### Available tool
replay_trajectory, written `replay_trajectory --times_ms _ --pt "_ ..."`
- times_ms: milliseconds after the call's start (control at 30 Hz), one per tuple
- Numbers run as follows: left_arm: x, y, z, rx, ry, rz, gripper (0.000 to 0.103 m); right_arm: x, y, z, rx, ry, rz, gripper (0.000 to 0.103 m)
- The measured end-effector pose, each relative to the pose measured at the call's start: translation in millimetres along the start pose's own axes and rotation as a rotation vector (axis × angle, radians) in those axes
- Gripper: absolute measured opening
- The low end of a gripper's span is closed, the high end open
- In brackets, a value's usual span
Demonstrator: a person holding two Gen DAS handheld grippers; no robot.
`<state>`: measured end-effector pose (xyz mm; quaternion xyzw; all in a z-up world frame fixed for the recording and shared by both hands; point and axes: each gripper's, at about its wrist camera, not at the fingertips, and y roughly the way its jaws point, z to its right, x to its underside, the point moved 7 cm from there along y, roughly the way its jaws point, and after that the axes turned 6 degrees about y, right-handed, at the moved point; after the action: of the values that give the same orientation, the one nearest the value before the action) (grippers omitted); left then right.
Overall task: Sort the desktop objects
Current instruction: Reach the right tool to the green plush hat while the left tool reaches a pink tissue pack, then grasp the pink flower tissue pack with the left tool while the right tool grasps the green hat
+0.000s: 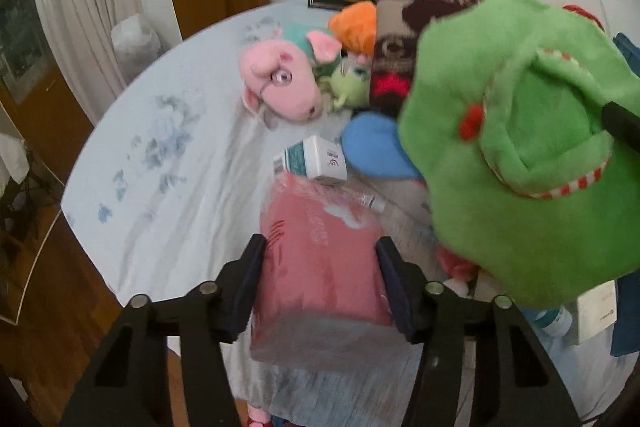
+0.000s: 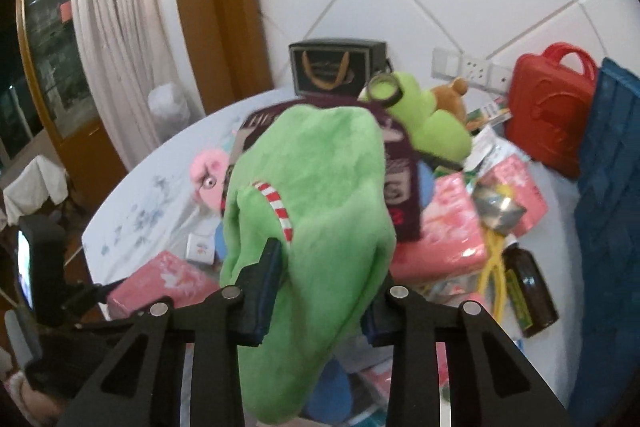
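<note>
White tiled wall backs a table (image 1: pixel 168 163) draped in a pale floral sheet, its far and right side heaped with toys, packs and boxes. Both grippers have something in hand.

The left gripper (image 1: pixel 320 263) clasps a pink tissue pack (image 1: pixel 320 267) across its width, one pad on each side, the pack hanging over the near edge of the table. That grip looks snug: the jaws stand flush to the wrapper.

The right gripper (image 2: pixel 324 283) squeezes a green plush (image 2: pixel 312 203) at its narrow lower part, so the soft body bulges above the jaws and the rest droops below. It hangs clear of the heap, above the middle of the table.

Toward the far edge lie a pink pig (image 1: pixel 280 83) and a small white box (image 1: pixel 316 159); a dark gift bag (image 2: pixel 336 67) leans on the wall. At the right edge stand a red case (image 2: pixel 548 107) and a blue crate (image 2: pixel 608 227), likely a sorting bin.

Each hand seemingly carries one kind, soft toy and tissue, to be parted.
</note>
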<state>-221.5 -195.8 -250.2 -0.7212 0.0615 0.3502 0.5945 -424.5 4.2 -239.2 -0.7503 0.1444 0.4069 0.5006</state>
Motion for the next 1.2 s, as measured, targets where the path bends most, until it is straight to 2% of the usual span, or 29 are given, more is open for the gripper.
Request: replay_trajectory --times_ms 100,167,267,367,433,500,567,600,633,700,800,933,1067,1200 --pt "-6 -4 0 0.002 0.007 0.005 0.053 -6 -8 8 0.026 -0.003 0.014 0.033" --pt "-2 0 1 0.016 0.008 -0.021 0.053 -5 -6 19 0.058 0.006 -0.010 0.034" --pt "11 4 0 0.014 0.016 -0.049 0.053 12 5 42 0.122 0.019 -0.095 0.036" --pt "24 10 -3 0.034 0.014 -0.106 0.056 35 13 61 0.129 0.055 -0.160 0.038" --pt "39 22 -4 0.038 0.020 -0.172 0.060 48 17 68 0.114 0.065 -0.198 0.057" --pt "44 25 -4 0.053 0.014 -0.170 0.066 56 18 67 0.118 0.046 -0.205 0.063" --pt "44 27 -1 0.052 0.030 -0.181 0.071 58 18 66 0.121 0.031 -0.210 0.075" --pt "44 29 2 0.049 0.044 -0.193 0.073 58 18 64 0.121 0.020 -0.210 0.087" --pt "44 30 4 0.042 0.058 -0.204 0.076 58 17 61 0.123 0.004 -0.207 0.093" --pt "44 34 9 0.016 0.079 -0.231 0.080 58 15 56 0.128 -0.019 -0.196 0.094" --pt "44 45 16 -0.023 0.108 -0.272 0.091 57 16 46 0.127 -0.053 -0.205 0.100" --pt "50 61 20 -0.101 0.182 -0.302 0.091 64 20 27 0.121 -0.120 -0.213 0.103" --pt "51 64 15 -0.072 0.138 -0.276 0.091 79 29 6 0.115 -0.209 -0.237 0.103" --pt "51 64 14 -0.055 0.120 -0.239 0.090 91 44 -4 0.159 -0.265 -0.232 0.103"
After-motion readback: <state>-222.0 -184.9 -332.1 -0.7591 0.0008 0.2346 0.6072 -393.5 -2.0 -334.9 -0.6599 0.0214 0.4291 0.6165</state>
